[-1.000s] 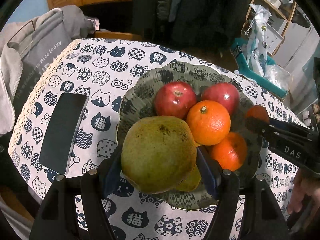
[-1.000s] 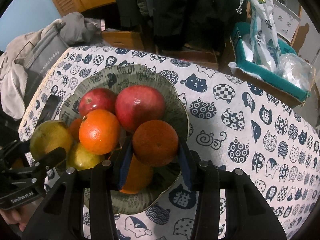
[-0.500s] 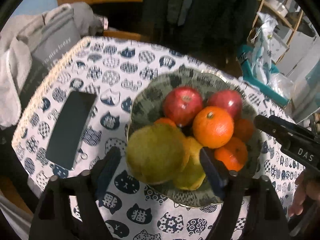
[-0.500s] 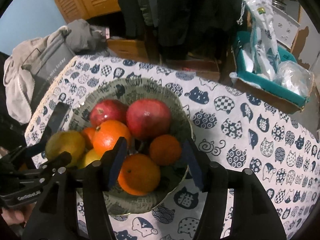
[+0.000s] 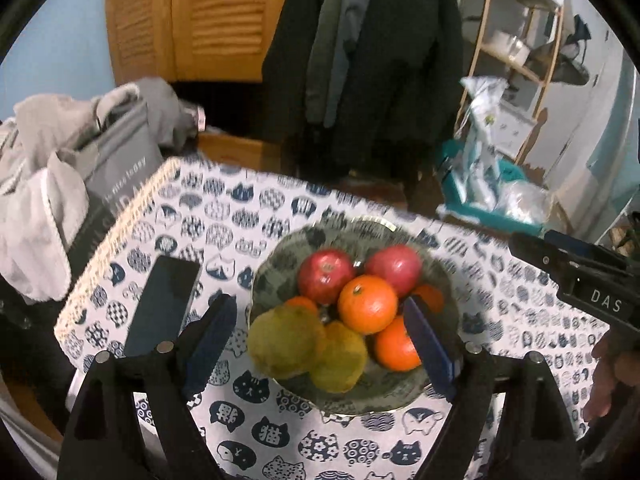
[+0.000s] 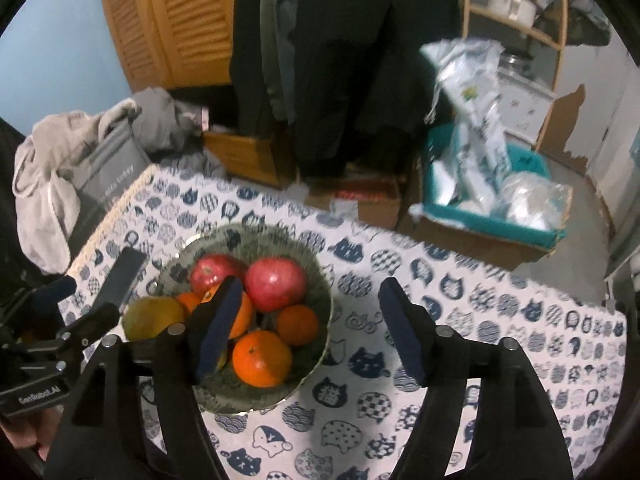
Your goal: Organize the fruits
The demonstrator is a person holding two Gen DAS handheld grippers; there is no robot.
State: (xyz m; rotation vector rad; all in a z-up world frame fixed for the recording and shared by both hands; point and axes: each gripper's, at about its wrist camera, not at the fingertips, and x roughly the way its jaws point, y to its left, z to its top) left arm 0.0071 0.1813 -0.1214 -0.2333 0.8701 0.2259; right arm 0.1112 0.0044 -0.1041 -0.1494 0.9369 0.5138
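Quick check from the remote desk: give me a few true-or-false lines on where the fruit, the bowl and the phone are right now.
1. All the fruit sits in the green bowl. True.
2. The left hand-held gripper clamps a pear. False: nothing is held; both pears lie in the bowl.
3. A dark phone lies on the tablecloth beside the bowl. True.
4. The bowl holds three red apples. False: two red apples.
5. The right hand-held gripper grips an orange. False: its jaws are opening, empty.

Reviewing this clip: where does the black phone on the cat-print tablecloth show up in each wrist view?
Left wrist: the black phone lies left of centre, flat on the tablecloth, left of the fruit bowl.
Right wrist: the phone sits at the left, partly hidden behind the left gripper.
Shared landmark: the fruit bowl, immediately right of the phone in both views.
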